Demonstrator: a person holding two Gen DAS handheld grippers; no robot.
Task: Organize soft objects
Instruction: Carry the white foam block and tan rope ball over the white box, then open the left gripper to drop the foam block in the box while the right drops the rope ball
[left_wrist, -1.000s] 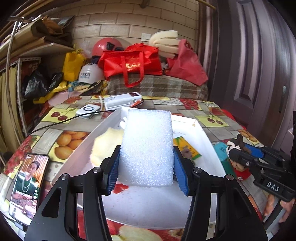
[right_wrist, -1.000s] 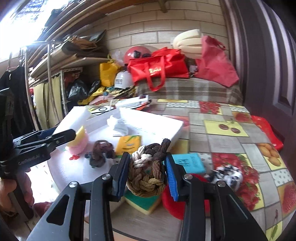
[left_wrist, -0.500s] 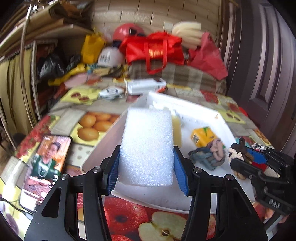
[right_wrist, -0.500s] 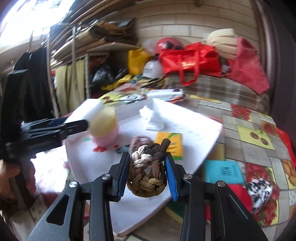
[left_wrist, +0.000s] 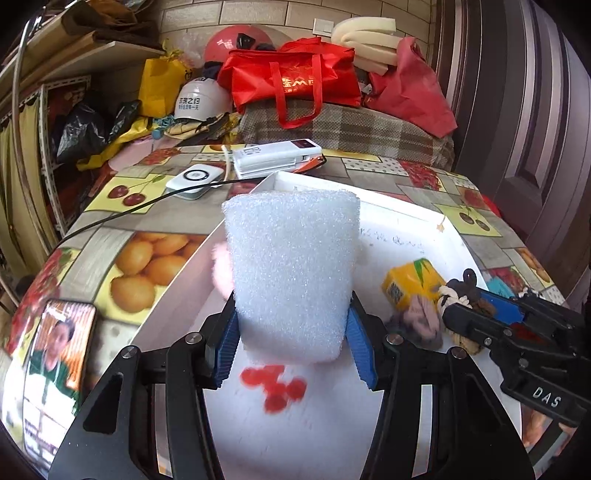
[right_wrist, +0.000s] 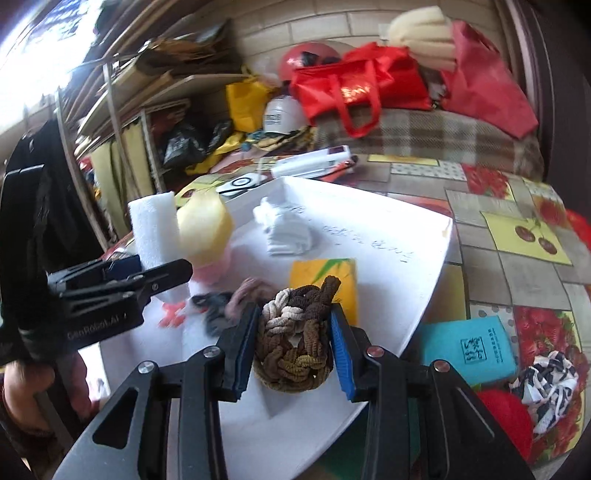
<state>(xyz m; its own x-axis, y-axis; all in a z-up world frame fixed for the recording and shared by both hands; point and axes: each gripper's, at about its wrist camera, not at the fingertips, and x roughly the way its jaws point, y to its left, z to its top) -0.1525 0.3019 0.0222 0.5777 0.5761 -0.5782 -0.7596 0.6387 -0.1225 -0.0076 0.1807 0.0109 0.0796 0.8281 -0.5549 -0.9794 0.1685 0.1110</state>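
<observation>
Left gripper (left_wrist: 291, 343) clamped on white foam block (left_wrist: 291, 266), held above near-left part of white tray (left_wrist: 406, 212). Right gripper (right_wrist: 293, 347) clamped on bundle of brown hair ties (right_wrist: 295, 343), over tray's near edge. In tray: yellow packet (right_wrist: 325, 273), white cloth (right_wrist: 286, 230), pink and yellow sponge (right_wrist: 207, 236). Teal packet (right_wrist: 469, 347) on table right of tray.

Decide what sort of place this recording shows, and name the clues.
Probably a cluttered home storeroom or spare room: a fruit-print oilcloth table, bags such as the red tote heaped on a plaid-covered surface, and loaded metal shelves.
</observation>
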